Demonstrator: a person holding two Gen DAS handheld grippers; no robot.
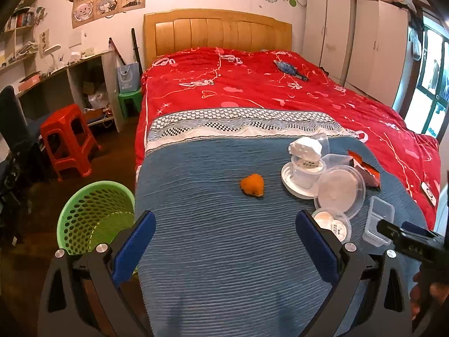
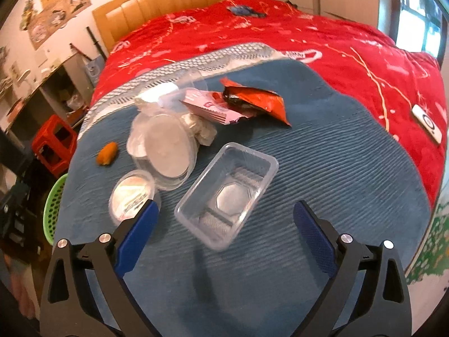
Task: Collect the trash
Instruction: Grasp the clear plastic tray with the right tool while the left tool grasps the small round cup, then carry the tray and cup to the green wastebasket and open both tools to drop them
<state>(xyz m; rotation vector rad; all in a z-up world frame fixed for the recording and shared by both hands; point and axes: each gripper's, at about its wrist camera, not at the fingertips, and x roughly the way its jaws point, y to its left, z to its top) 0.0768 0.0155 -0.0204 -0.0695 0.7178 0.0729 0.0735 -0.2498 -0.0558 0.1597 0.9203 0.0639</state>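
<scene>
Trash lies on a blue blanket (image 1: 219, 241) on the bed: an orange peel (image 1: 252, 185), clear round lids (image 1: 340, 191), a small round cup (image 1: 334, 224), a white crumpled tissue (image 1: 305, 145), an orange wrapper (image 2: 255, 99), a pink wrapper (image 2: 209, 106) and a clear rectangular tray (image 2: 227, 193). A green mesh bin (image 1: 95, 216) stands on the floor left of the bed. My left gripper (image 1: 224, 241) is open and empty above the blanket, short of the peel. My right gripper (image 2: 226, 233) is open, just short of the tray.
A red quilt (image 1: 252, 90) covers the far bed, with a blue toy (image 1: 289, 68) and a remote (image 2: 428, 125) on it. A red stool (image 1: 67, 140), a green stool (image 1: 129, 98), a desk (image 1: 70, 84) and a dark chair (image 1: 14, 123) stand left. Wardrobes (image 1: 364, 45) stand right.
</scene>
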